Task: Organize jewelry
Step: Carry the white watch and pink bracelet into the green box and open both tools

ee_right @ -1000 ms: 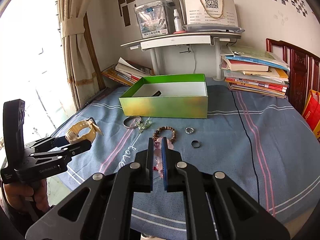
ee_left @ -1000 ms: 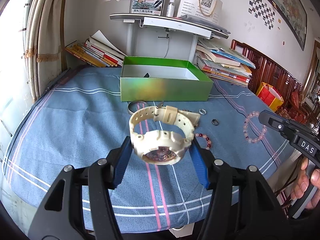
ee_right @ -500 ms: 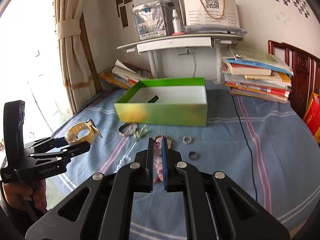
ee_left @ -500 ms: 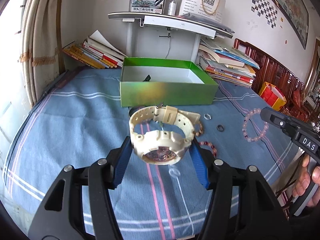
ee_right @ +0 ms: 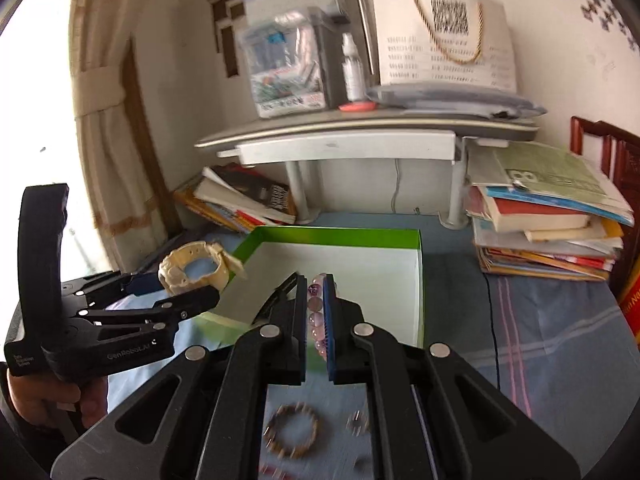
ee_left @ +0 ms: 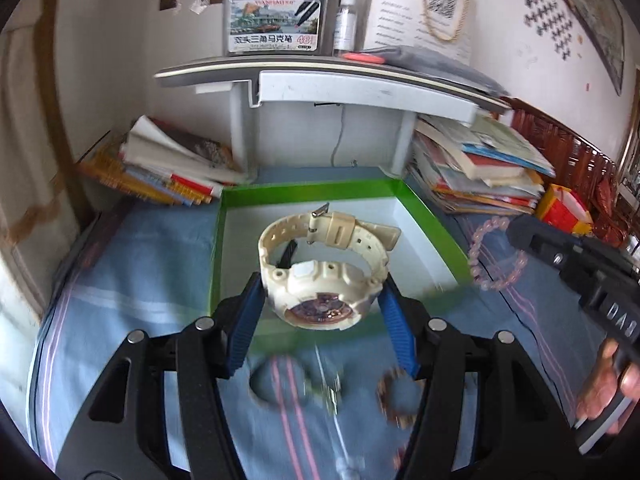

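Note:
My left gripper (ee_left: 320, 304) is shut on a cream watch (ee_left: 320, 280), gripping its case from both sides above the front of the green box (ee_left: 432, 220). The watch (ee_right: 196, 268) also shows in the right wrist view, at the box's left edge. My right gripper (ee_right: 316, 300) is shut on a pink bead bracelet (ee_right: 314, 304), held over the front of the green box (ee_right: 418, 280). The same bracelet (ee_left: 496, 256) hangs from the right gripper beside the box's right wall. A small dark item (ee_left: 288, 254) lies on the box's white floor.
On the blue cloth (ee_left: 140, 264) in front of the box lie a brown bead bracelet (ee_right: 292, 430), a bangle (ee_left: 276, 384), a small ring (ee_right: 358, 424) and other blurred pieces. Book stacks (ee_right: 548, 224) flank a grey shelf stand (ee_left: 328, 88) behind the box.
Both grippers have moved forward and slightly up with their loads, from over the cloth to over the green box. The loose jewelry now lies below and behind the fingers.

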The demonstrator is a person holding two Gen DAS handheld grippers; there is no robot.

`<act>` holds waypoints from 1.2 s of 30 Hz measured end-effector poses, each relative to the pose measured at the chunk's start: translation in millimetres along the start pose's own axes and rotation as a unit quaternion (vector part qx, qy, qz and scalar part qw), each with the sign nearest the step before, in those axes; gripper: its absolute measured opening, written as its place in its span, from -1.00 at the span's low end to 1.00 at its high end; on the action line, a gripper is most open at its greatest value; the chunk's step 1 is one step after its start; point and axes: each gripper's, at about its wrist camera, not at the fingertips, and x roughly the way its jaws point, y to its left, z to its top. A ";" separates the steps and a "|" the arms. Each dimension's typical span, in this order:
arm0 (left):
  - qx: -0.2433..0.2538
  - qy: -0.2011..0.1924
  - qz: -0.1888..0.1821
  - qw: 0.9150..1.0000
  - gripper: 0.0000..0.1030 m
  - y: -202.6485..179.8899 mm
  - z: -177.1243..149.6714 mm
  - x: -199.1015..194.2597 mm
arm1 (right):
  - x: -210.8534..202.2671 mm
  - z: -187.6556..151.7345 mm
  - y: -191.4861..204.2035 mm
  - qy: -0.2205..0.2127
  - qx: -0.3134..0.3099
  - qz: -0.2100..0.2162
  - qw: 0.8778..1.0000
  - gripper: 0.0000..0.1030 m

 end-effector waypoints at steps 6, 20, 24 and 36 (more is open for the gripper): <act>0.000 0.019 -0.005 1.000 0.14 3.9 46.2 74.4 | 73.0 16.8 -31.4 0.023 0.026 -0.009 0.999 -0.85; -0.029 -0.053 0.012 0.998 0.80 33.0 8.5 0.9 | -16.3 -5.3 -31.0 -0.041 0.044 -0.006 0.998 0.19; -0.050 -0.069 0.019 0.996 0.85 42.2 -37.0 -52.7 | -68.0 -26.7 -11.5 -0.065 0.036 -0.006 0.997 0.35; -0.046 -0.057 0.031 0.997 0.85 24.5 -146.6 -128.3 | -128.1 -111.6 36.2 -0.030 0.006 -0.025 0.999 0.35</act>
